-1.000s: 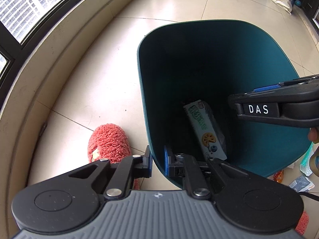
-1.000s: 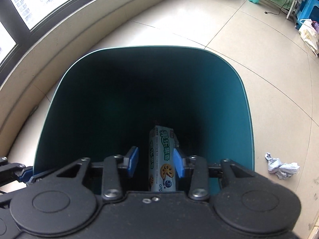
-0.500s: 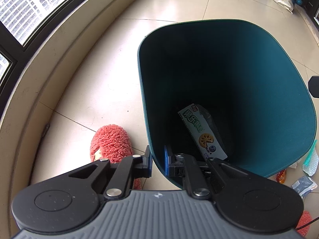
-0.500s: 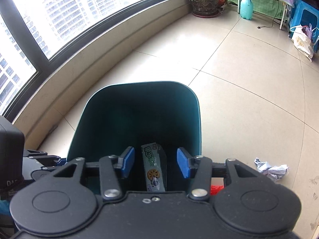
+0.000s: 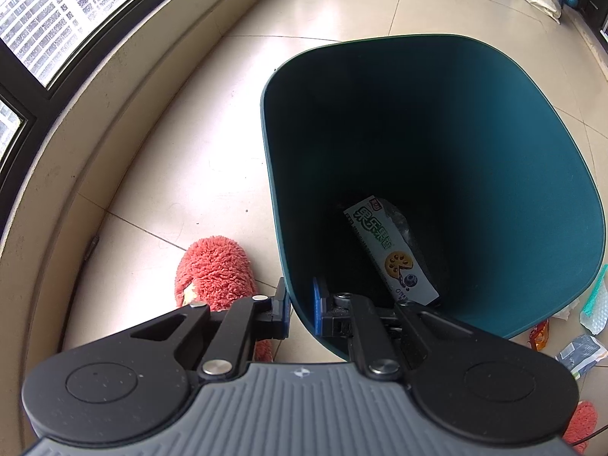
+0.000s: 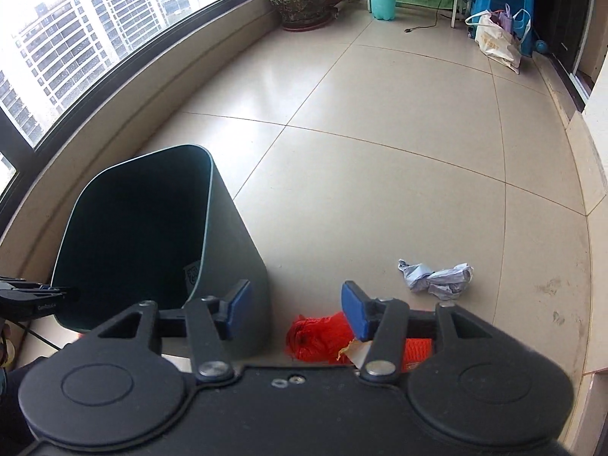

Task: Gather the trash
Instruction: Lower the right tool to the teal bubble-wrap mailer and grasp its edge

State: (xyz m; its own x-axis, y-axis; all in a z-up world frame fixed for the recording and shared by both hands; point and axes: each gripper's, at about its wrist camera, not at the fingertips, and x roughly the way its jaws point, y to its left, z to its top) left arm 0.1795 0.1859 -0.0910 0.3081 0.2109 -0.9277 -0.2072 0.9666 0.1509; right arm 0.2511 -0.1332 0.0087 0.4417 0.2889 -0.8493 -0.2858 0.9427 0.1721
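Left gripper (image 5: 300, 306) clamps narrowly (pads nearly together); right gripper (image 6: 295, 309) gapes, empty.

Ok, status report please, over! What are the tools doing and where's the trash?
Left tool shut on bin rim. Right tool open, empty. Box in bin; crumpled paper and red bag on floor. Nothing in the way.

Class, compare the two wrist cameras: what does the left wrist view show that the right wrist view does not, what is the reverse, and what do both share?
Only the left wrist view shows the biscuit box lying inside the bin, the red fuzzy slipper beside it, and the left hand-held gripper clamped on the bin's near rim.

Only the right wrist view shows the crumpled paper on the floor, the red mesh bag below the open right hand-held gripper, and the plant pot.

Both show the teal bin, the tiled floor and the curved window.
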